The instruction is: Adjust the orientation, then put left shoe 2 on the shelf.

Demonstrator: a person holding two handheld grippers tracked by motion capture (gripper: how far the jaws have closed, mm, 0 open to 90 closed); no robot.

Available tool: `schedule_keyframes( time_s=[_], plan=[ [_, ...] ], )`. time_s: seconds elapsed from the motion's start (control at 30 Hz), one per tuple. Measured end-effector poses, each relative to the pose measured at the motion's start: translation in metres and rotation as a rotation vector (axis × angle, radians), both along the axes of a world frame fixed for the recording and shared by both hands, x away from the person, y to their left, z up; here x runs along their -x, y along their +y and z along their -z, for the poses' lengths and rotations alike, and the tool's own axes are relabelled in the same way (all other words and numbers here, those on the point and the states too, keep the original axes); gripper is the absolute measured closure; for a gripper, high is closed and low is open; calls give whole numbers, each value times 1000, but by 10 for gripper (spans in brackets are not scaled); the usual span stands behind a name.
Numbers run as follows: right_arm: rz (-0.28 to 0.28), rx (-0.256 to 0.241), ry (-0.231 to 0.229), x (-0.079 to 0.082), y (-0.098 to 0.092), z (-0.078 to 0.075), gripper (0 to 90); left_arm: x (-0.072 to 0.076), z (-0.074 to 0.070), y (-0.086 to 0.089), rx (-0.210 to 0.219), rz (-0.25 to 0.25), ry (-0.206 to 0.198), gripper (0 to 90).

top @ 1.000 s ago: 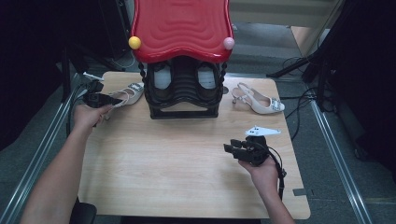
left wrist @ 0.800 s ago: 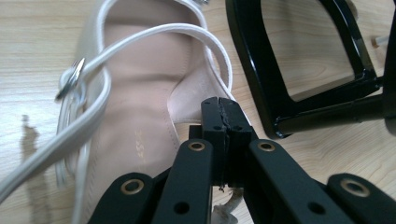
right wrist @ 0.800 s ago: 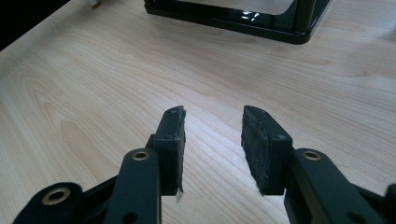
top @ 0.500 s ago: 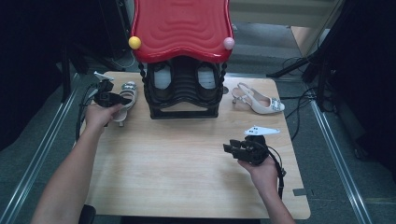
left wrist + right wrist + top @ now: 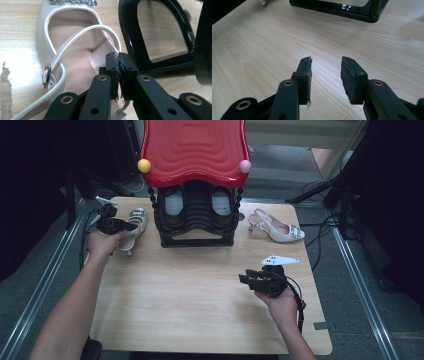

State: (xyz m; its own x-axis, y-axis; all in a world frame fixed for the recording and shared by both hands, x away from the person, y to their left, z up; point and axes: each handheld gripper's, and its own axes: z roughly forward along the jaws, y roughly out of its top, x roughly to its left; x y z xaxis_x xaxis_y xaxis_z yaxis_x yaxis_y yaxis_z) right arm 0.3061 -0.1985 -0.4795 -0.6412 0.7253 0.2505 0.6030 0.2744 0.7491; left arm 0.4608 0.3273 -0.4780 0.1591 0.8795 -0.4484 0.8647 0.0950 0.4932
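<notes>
— table (image 5: 200, 320) first, since it carries everything: pale wood, with the black shoe rack (image 5: 196, 220) standing at its far middle under a red wavy top (image 5: 194, 147) that has a yellow ball (image 5: 144, 165) and a pink ball (image 5: 245, 166) at its front corners. what do we have on the left?

— left gripper (image 5: 117, 225) sits at the far left of the table, just beside the rack, over the white slingback shoe (image 5: 131, 229). in the left gripper view we see its jaws pressed nearly together above the shoe's heel end, a frayed bit of pale edge showing just under them. we cannot tell for sure whether they pinch the rim or merely touch it.

— and the shoe itself?

— it lies flat on the wood, jewelled toe (image 5: 72, 2) pointing away, thin strap (image 5: 82, 35) arching across the opening, small buckle (image 5: 47, 72) on its side. the rack's black base frame (image 5: 155, 35) stands right next to it, close enough to crowd that gripper.

— right side?

— right gripper (image 5: 250, 279) hangs low over bare table at the near right, well apart from everything. in the right gripper view its jaws stand spread, nothing between them, just wood grain.

— anything smaller?

— a second white shoe (image 5: 276, 226) lies right of the rack, and a dark pair (image 5: 195, 202) sits inside the rack.
</notes>
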Motion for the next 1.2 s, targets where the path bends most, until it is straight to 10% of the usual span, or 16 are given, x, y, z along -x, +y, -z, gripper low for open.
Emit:
schedule_keyframes(
  time_s=[0.7,0.93,1.2],
  plan=[
    [-22,-21,-7,-1,-1,-3,588,17,-49,23,13,7,-83,607],
    [-62,-87,38,-1,6,0,523,23,-51,36,30,16,-104,599],
    [-83,-50,33,0,13,1,521,25,-49,44,12,-15,-108,565]
  ],
)
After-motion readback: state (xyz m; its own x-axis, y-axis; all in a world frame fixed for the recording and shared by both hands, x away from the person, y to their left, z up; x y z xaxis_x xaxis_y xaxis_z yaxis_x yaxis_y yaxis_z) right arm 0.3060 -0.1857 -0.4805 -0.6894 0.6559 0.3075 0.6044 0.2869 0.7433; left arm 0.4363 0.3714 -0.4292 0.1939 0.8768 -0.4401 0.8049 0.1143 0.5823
